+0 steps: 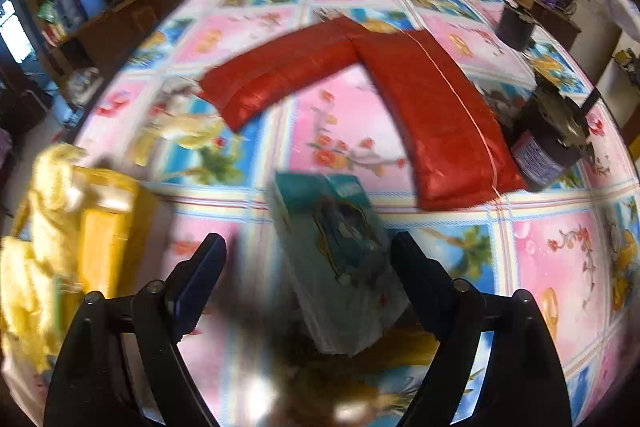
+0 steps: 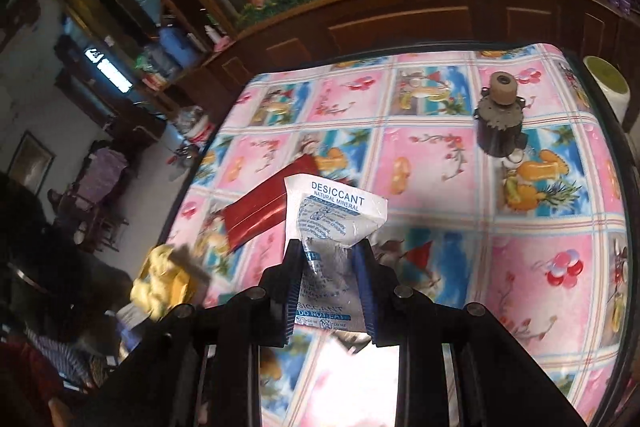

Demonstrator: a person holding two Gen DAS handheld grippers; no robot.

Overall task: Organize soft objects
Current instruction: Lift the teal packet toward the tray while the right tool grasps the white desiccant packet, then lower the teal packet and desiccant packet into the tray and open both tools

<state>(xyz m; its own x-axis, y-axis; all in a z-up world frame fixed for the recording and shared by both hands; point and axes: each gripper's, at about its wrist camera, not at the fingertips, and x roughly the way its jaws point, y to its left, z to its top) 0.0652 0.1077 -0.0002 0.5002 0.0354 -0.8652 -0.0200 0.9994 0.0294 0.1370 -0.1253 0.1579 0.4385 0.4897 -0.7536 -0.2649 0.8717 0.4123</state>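
Right gripper (image 2: 330,251) clamped on desiccant packet (image 2: 334,223), lifted over tablecloth (image 2: 540,267). Left gripper (image 1: 308,259) spread wide around teal tissue pack (image 1: 340,259), unpinched. Next: probably parking packet at nine o'clock, beside yellow bag (image 2: 164,283).

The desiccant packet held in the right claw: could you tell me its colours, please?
White desiccant packet with blue print, clearest in the right wrist view.

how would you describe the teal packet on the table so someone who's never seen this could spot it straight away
Start at the table with the pink and blue pictured cloth. Near its front edge, between the open fingers of the left gripper, lies a flat teal packet with a picture on its face. It is the only blue-green thing: the two long pouches behind it are red, the crumpled bag beside it yellow.
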